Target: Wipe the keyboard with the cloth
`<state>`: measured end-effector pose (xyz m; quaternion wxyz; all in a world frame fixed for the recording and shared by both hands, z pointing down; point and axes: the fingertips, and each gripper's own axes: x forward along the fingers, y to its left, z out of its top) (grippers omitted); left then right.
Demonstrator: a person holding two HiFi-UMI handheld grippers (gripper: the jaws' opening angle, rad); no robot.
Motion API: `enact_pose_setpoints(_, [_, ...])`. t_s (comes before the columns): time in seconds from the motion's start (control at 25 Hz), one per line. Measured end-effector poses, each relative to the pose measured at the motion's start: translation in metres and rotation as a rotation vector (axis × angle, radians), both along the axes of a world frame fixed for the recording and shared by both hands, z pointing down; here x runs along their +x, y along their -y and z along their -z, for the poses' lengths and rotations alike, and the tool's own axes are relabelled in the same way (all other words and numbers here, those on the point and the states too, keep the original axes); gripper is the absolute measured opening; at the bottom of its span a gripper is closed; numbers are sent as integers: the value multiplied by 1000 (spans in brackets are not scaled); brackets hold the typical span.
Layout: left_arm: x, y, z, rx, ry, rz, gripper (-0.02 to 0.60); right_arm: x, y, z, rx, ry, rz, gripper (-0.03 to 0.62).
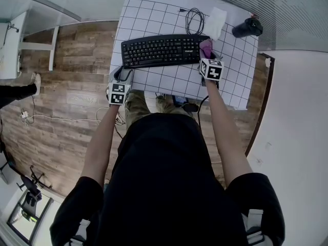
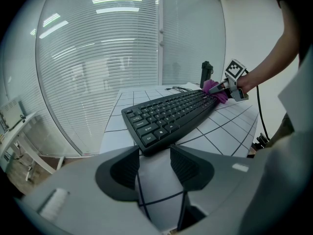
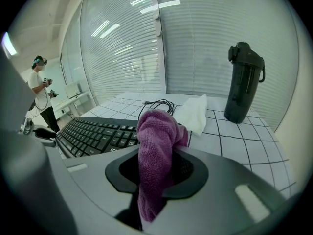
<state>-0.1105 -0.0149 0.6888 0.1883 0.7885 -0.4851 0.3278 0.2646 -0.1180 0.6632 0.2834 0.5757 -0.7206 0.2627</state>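
Two claws frame the keyboard [image 1: 161, 50], one at each end. The right claw [image 3: 159, 168] is clenched on a purple cloth [image 3: 155, 141]. The cloth is pinched in a bunch, so a rounded wad sticks up and forward past the claw's tips. That wad is probably meant to be the wiping face, keeping the hard jaws off the keys. From the head view, the wad sits at the keyboard's end nearest this claw, touching or just above the edge keys. It looks like the start of a wiping stroke, not the middle of one.

The left claw [image 2: 154, 166] is released, its jaws apart with only bare table [image 1: 169, 81] between them. The keyboard's near corner lies just ahead of its tips. From there it could likely brace the keyboard against sliding, though it is not touching it now.

The keyboard is black, full-sized and low, with white lettering, and lies flat on the gridded table top. Beyond the right claw lie a coiled cable [image 3: 156, 104] and a white rag [image 3: 193, 112]. A dark bottle [image 3: 244, 82] stands farther off to its outer side.
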Motion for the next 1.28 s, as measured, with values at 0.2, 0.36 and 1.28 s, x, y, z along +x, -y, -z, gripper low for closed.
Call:
enact_pose_setpoints(0.2, [0, 0, 0, 0, -3, 1, 173, -7, -2, 0, 2, -2, 11, 109])
enact_pose_setpoints(0.36, [1, -1, 0, 0, -6, 1, 173, -7, -2, 1, 0, -7, 8, 109])
enact_pose_setpoints(1.28, [1, -1, 0, 4, -3, 0, 173, -20, -6, 0, 0, 2, 9, 107])
